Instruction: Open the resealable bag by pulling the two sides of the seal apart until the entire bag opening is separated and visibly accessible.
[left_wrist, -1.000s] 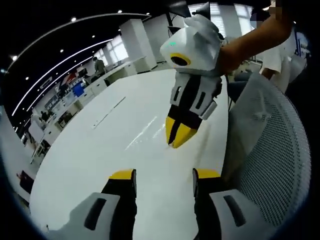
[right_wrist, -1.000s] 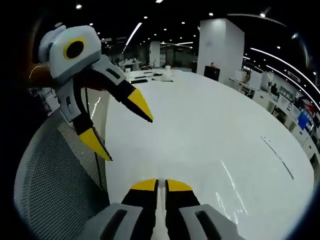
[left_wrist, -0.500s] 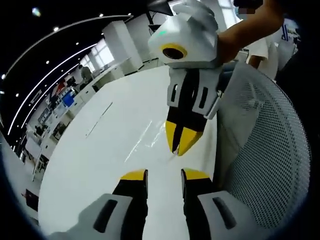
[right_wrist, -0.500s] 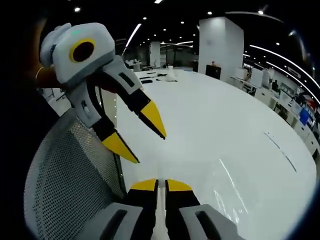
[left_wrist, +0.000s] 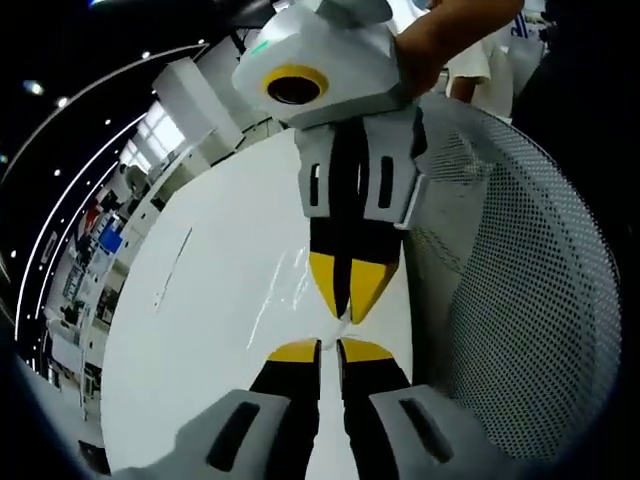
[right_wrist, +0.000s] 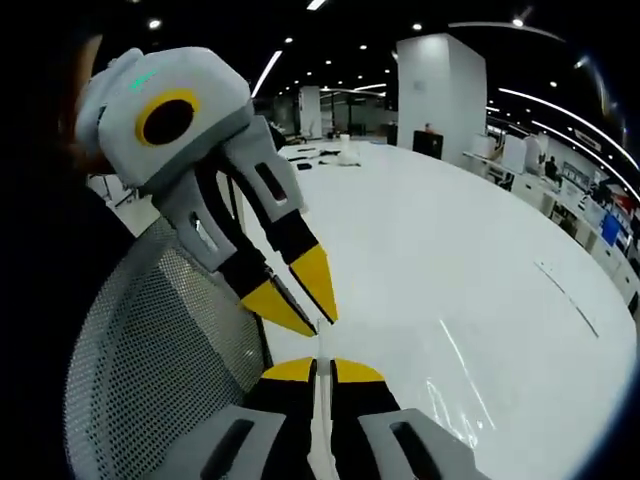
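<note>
- Your left hand-held gripper (left_wrist: 328, 350) rises from the bottom of the left gripper view, its yellow-tipped jaws drawn nearly together with a thin strip of something pale between them.
- That strip is probably the edge of the resealable bag (left_wrist: 290, 290); the clear film is hard to make out, showing only as glossy wrinkles on the white bench (left_wrist: 200, 330) just beyond the jaw tips.
- Your right hand-held gripper (left_wrist: 348, 310) comes down from the top of that view, tip to tip with the left one, its yellow jaws clenched to a narrow slit just above the bag's edge.
- In the right gripper view, the right hand-held gripper (right_wrist: 322, 368) has its jaws pressed close on a thin pale edge running between them.
- The left hand-held gripper (right_wrist: 305, 300) enters there from the upper left, its two yellow tips angled down almost onto the right one's jaws.
- The glossy film of the bag (right_wrist: 450, 390) glints on the bench (right_wrist: 450, 260) to the right of the jaws.
- A grey mesh chair back (left_wrist: 520, 300) stands beside the bench edge, close to both grippers.
</note>
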